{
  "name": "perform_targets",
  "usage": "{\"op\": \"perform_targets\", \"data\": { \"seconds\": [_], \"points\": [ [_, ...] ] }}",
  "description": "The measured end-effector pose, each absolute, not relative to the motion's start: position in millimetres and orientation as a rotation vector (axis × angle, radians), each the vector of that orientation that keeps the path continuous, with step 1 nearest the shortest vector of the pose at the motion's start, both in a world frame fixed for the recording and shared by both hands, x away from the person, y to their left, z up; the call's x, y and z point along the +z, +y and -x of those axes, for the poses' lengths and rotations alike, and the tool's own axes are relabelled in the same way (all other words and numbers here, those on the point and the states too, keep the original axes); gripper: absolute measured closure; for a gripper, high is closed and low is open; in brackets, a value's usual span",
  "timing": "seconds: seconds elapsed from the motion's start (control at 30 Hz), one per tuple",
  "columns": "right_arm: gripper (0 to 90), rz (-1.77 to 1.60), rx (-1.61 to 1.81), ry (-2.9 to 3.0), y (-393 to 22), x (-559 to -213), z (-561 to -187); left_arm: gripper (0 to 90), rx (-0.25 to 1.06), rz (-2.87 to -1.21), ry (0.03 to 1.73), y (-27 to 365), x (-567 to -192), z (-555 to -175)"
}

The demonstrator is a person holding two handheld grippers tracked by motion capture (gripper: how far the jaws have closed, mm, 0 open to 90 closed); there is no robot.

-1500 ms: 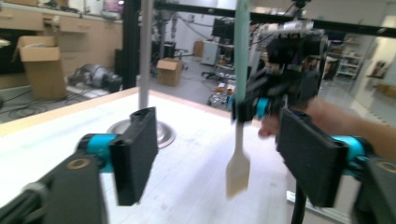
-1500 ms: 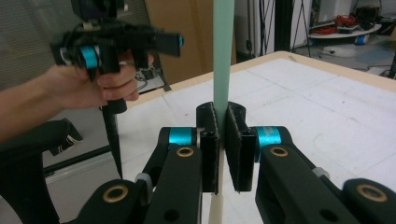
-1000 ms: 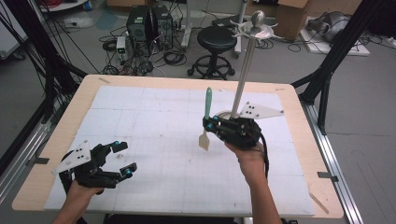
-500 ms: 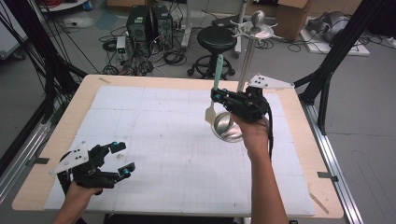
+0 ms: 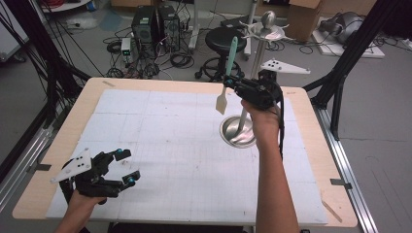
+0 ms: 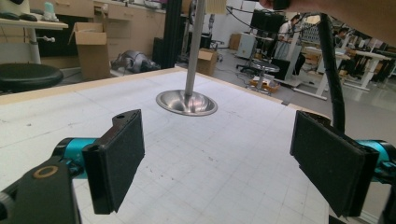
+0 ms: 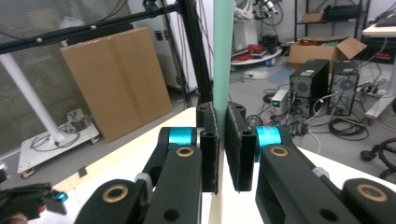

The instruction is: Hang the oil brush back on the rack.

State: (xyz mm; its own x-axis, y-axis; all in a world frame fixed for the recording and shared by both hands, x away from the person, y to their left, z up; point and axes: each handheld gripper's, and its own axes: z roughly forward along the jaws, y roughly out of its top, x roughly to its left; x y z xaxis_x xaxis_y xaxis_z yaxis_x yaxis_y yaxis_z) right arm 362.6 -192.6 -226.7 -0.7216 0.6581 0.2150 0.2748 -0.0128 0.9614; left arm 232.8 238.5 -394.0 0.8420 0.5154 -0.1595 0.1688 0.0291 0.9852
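Note:
A spatula (image 5: 229, 60) with a teal handle and a pale blade hangs upright, blade down, above the table. My right gripper (image 5: 228, 83) is shut on its handle, raised beside the pole of a metal stand (image 5: 254, 68). The stand's round base (image 5: 232, 135) rests on the mat, and its top carries a ring of hooks (image 5: 266, 30). In the right gripper view both pads clamp the teal handle (image 7: 223, 60) at the right gripper (image 7: 222, 149). My left gripper (image 5: 128, 166) rests open near the front left corner. The left gripper (image 6: 217, 158) has nothing between its pads, with the stand's base (image 6: 187, 101) beyond.
A white gridded mat (image 5: 160, 131) covers the wooden table (image 5: 73, 121). Beyond the far edge stand a black stool (image 5: 221, 41), computer towers (image 5: 153, 26) and loose cables on the floor. Black frame posts flank the table on both sides.
My right hand has lifted the spatula higher and carried it away from me, toward the upper part of the stand. The left gripper has stayed where it was.

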Motion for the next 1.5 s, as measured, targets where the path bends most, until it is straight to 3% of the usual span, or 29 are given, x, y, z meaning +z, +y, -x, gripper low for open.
{"op": "perform_targets", "data": {
  "seconds": [1.5],
  "points": [
    [84.4, -1.067, 1.769, 1.916, -196.9, -225.5, -371.5, 18.3, 0.271, -1.547, 0.558, 237.1, -395.1, -233.3]
  ]
}}
